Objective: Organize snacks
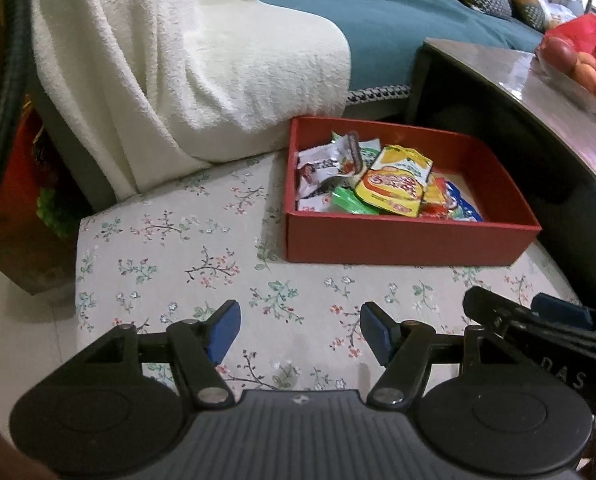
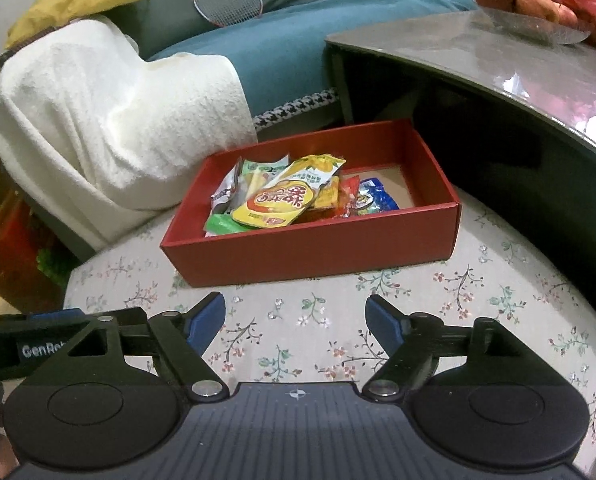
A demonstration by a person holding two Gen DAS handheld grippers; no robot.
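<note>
Left wrist view: the left hand-held gripper (image 1: 298, 334) is hanging wide apart over the flower-printed cloth bench (image 1: 169, 264), its blue pads gripping nothing. The shallow red cardboard box (image 1: 410, 240) is sitting at about one o'clock from this hand-held gripper, well apart from it, with its long axis running from nine to three o'clock across the view. Inside it the crinkly foil snack packets (image 1: 378, 184) are lying in a loose heap, crowding the nine o'clock half, with a yellow packet printed in red (image 1: 394, 192) lying on top; the three o'clock end of the box floor is showing bare. The black body of the right hand-held gripper (image 1: 538, 320) is poking in at four o'clock, just beside the left one.

Right wrist view: the right hand-held gripper (image 2: 295, 320) is likewise standing wide and holding nothing. Here the box is lying almost dead ahead at twelve o'clock, its near wall near the fingertips, its long axis tilting from eight up to two o'clock. The packet heap is sitting at eleven o'clock, the yellow one uppermost and slanting. No packet is visible outside the box on the cloth.

As I judge it, the right hand is the nearer and squarer to the box, so a reach into the heap is falling more naturally to it, going forward and slightly toward eleven o'clock.
</note>
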